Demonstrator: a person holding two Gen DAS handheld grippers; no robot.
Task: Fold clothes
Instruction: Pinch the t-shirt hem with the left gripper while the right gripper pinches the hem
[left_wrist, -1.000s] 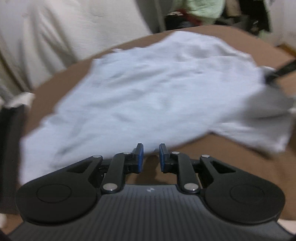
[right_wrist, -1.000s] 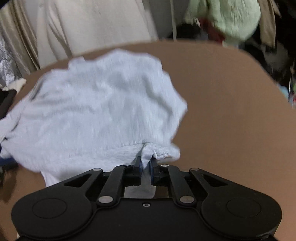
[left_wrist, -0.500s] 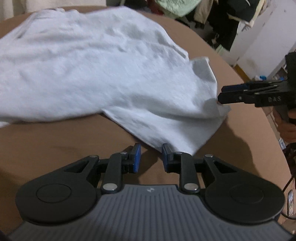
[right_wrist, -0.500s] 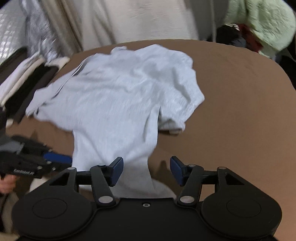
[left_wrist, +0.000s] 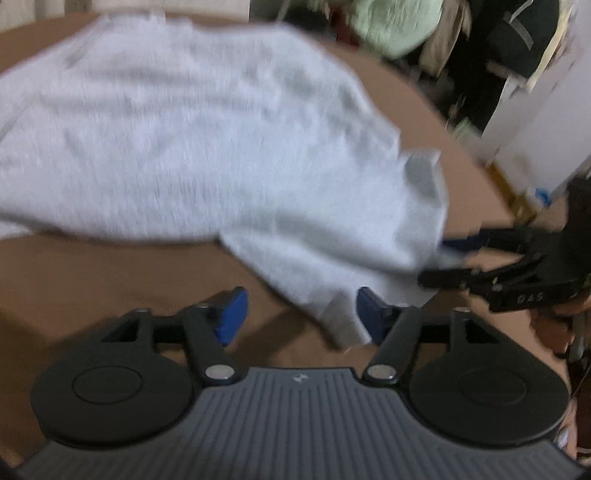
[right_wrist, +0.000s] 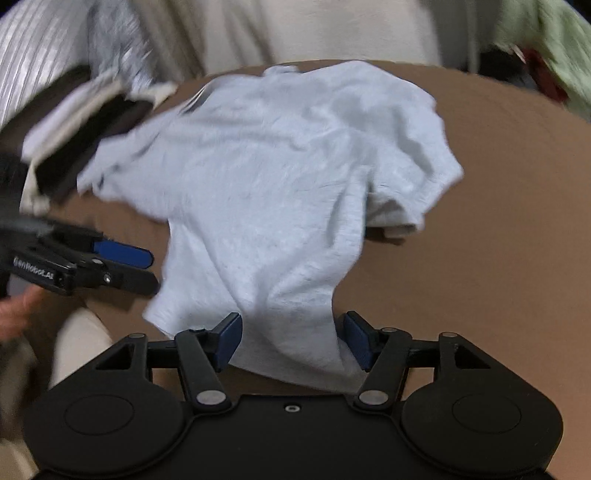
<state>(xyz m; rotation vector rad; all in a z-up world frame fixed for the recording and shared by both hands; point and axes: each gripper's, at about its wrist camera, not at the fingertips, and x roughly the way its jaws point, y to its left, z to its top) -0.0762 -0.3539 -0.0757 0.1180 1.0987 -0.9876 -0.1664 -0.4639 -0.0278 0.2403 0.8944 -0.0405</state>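
Two handheld grippers over one pale grey T-shirt (right_wrist: 280, 192), crumpled and spread on a brown table (right_wrist: 498, 229). Landmark throughout: the T-shirt. Right wrist view, left to right: stack of folded dark and light clothes (right_wrist: 74, 147) just beyond the shirt's left edge, on the table's left margin; left gripper (right_wrist: 147, 267) just left of the shirt's lower hem, blue pads parted, nothing between them, apart from the fabric; shirt body at centre, one short sleeve (right_wrist: 402, 210) folded under on its right side; lower hem lying between the spread pads of the right gripper (right_wrist: 291, 339), cloth loose there, not pinched; bare table right of the shirt; pale green garment (right_wrist: 546, 48) beyond the shirt's far right corner, off the table. Left wrist view, left to right, blurred: shirt across the upper left and centre; left gripper (left_wrist: 299, 314) below the shirt's near corner, jaws wide apart after just opening, a tip of hem next to the right-hand pad, contact not clear; right gripper (left_wrist: 439, 258) at the shirt's right edge, seen side-on, jaws likewise just opened and parted at the fabric's border; dark hanging clothes (left_wrist: 517, 55) beyond the shirt's upper right. Both grippers open, neither clamped on the shirt.
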